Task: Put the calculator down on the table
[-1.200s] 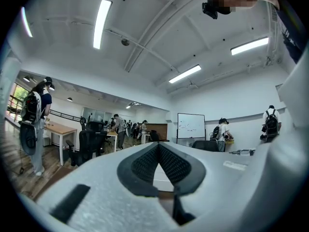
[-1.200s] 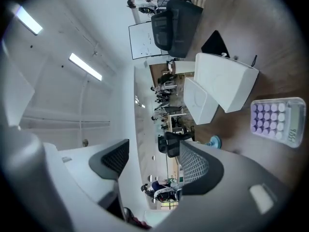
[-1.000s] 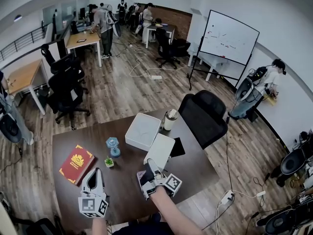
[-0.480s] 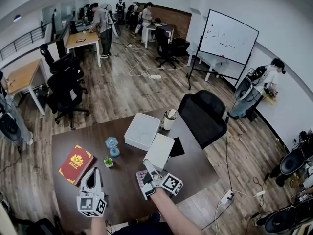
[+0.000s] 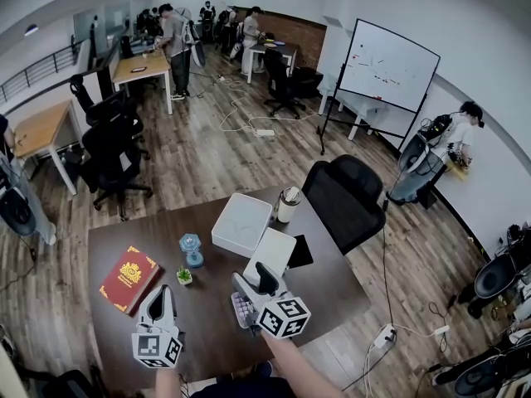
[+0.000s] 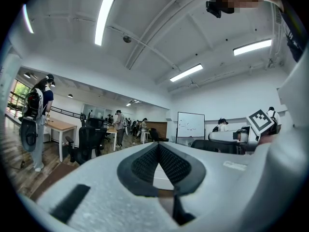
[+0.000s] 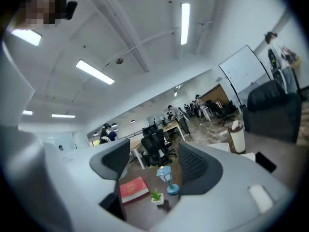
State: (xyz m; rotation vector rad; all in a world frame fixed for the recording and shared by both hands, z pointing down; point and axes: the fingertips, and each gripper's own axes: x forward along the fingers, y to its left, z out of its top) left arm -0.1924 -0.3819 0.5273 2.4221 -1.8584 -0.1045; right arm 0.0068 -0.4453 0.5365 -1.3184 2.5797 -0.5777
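The calculator [image 5: 241,308], pale with rows of light keys, lies flat on the dark brown table [image 5: 332,288] near its front edge. My right gripper [image 5: 255,279] hovers just above and behind the calculator. Its jaws stand wide apart with nothing between them. In the right gripper view, the open right gripper [image 7: 153,161] frames only distant table objects. My left gripper [image 5: 162,293] rests low at the front left of the table, its fingers together. In the left gripper view, the dark pads of the left gripper [image 6: 158,147] meet at the tip and hold nothing.
On the table stand a red book [image 5: 129,278], a small potted plant [image 5: 185,275], a blue lantern [image 5: 192,248], two white boxes [image 5: 242,220] [image 5: 270,254], a flat black item [image 5: 301,249] and a tumbler [image 5: 288,203]. A black office chair [image 5: 348,193] stands at the far right edge.
My right gripper has lifted off the calculator and rolled, so its marker cube now faces up. The calculator stays flat on the table. The left gripper has not moved.
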